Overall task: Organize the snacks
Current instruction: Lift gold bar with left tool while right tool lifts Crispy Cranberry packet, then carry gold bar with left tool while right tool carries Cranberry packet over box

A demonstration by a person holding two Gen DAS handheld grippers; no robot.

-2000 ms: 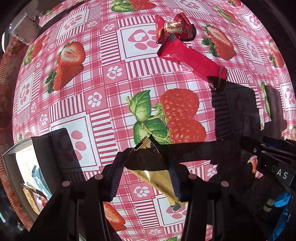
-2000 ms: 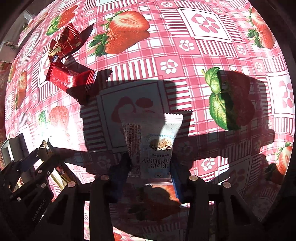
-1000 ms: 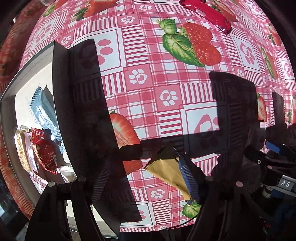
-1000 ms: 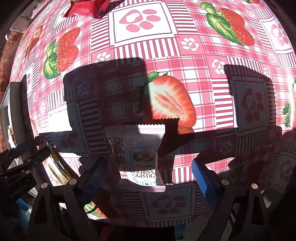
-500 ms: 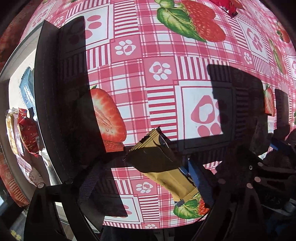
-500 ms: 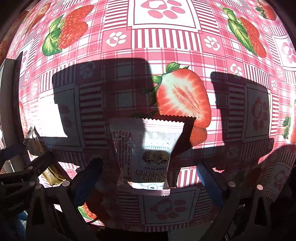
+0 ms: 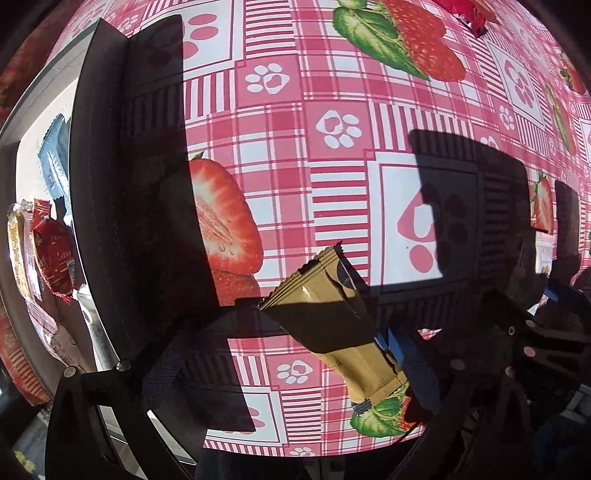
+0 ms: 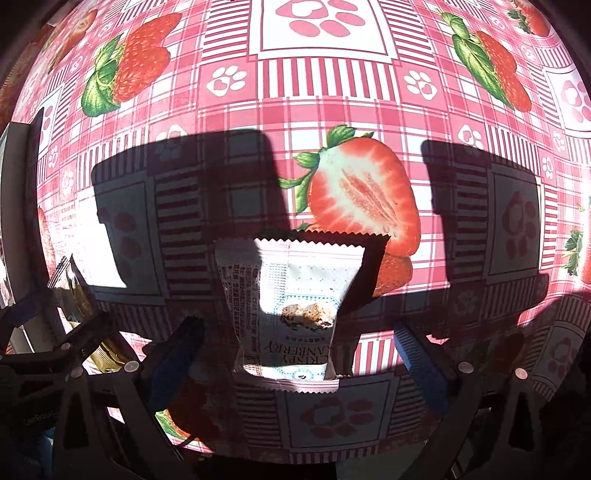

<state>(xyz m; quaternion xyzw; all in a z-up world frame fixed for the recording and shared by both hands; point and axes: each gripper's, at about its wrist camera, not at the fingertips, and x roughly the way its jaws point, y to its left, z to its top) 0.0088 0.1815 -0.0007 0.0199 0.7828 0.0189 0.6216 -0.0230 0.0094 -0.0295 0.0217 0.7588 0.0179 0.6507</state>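
The white cranberry-crisp packet (image 8: 291,299), seemingly light, crinkly and crushable, best pinched by its flat sides, lies on the strawberry tablecloth (image 8: 332,92) between the right gripper's (image 8: 295,343) spread jaws, while the left gripper (image 7: 280,354), also spread, has a gold bar (image 7: 332,321) against one finger.

Left wrist view: red wrapper (image 7: 469,16) cut off by the top edge; box (image 7: 96,147) contents partly hidden behind its dark wall; print on the red packet (image 7: 51,251) too small to read. Right wrist view: gold snack bar (image 8: 79,291) mostly hidden behind the left tool (image 8: 48,332).
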